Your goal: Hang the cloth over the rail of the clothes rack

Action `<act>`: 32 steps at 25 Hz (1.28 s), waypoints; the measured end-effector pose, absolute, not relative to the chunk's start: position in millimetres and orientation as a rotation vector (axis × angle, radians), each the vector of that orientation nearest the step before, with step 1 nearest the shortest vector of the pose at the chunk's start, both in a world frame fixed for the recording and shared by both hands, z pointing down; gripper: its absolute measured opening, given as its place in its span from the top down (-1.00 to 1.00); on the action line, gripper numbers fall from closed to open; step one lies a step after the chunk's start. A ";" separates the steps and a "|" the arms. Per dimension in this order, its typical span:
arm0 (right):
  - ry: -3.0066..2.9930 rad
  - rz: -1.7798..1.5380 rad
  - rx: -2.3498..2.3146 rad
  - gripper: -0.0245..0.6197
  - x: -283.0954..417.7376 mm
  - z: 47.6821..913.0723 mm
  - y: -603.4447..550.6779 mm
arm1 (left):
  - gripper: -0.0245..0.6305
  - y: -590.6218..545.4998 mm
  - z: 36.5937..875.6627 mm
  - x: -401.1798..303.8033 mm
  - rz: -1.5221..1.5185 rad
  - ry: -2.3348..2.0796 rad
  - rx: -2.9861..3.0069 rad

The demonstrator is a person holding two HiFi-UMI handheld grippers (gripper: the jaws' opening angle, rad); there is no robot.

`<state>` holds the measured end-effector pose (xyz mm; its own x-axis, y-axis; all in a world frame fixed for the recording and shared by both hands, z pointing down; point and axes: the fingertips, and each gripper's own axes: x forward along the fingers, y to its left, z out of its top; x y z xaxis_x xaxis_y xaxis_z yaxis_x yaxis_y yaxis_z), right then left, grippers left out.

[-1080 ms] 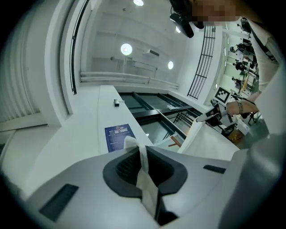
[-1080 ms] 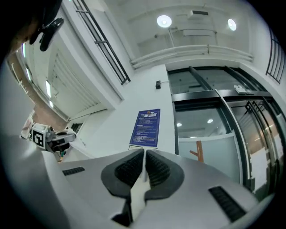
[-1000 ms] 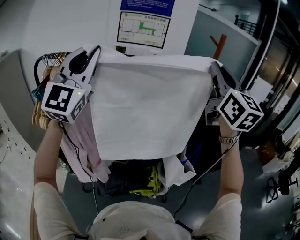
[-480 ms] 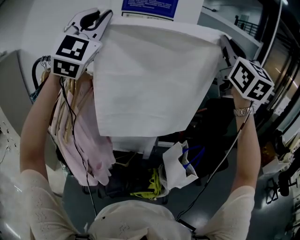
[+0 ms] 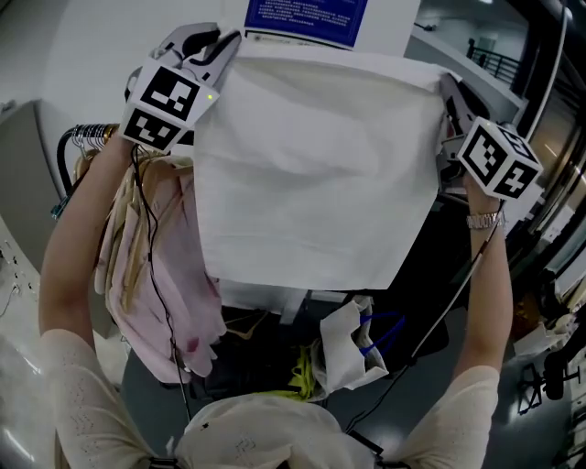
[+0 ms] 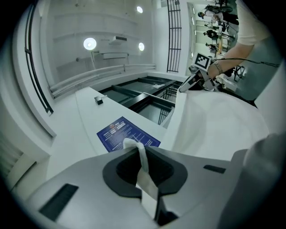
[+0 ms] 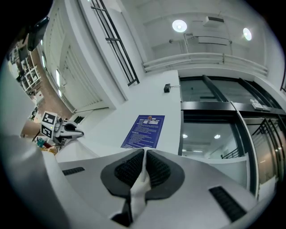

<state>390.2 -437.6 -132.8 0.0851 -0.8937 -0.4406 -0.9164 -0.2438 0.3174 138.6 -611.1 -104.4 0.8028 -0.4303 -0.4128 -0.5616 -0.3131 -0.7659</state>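
Observation:
A white cloth (image 5: 316,174) is stretched flat between both grippers, held high in front of the wall. My left gripper (image 5: 227,46) is shut on its upper left corner, and a strip of cloth (image 6: 143,172) shows pinched between the dark pads. My right gripper (image 5: 446,84) is shut on the upper right corner, with the cloth (image 7: 138,188) clamped in its ribbed pads. The clothes rack rail (image 5: 78,137) shows at the left below the left gripper, with hangers and pale pink garments (image 5: 151,275) on it. The rest of the rail is hidden behind the cloth.
A blue notice (image 5: 307,20) hangs on the white wall behind the cloth. Below the cloth lie a white bag with blue handles (image 5: 352,339) and a yellow-green item (image 5: 305,376) on dark things. Cables hang from both grippers. Dark railings stand at the right.
Both grippers have lifted the cloth higher and slightly right, so it covers the framed chart on the wall. More of the pink garments on the rack show below.

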 end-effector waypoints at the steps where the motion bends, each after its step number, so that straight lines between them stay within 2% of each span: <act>1: 1.929 0.867 -2.279 0.85 394.8 -134.3 -445.0 | 0.86 -618.5 -103.9 143.7 0.142 0.751 -1.947; 12: 2.299 0.572 -2.203 0.85 444.9 -89.4 -513.7 | 0.86 -678.9 -60.9 198.2 -0.091 0.723 -1.882; 20: 2.486 0.508 -2.250 0.63 454.7 -68.2 -518.1 | 0.86 -694.1 -48.3 204.0 -0.110 0.741 -1.984; 24: 2.530 0.497 -2.286 0.57 465.6 -62.3 -511.7 | 0.86 -691.4 -47.5 206.7 -0.104 0.763 -1.983; 28: 2.293 0.537 -2.338 0.56 504.1 -91.0 -480.5 | 0.86 -691.5 -49.8 201.8 -0.096 0.798 -1.980; 32: 2.353 0.697 -2.255 0.56 465.2 -99.7 -468.4 | 0.86 -687.0 -51.5 202.7 -0.069 0.769 -1.981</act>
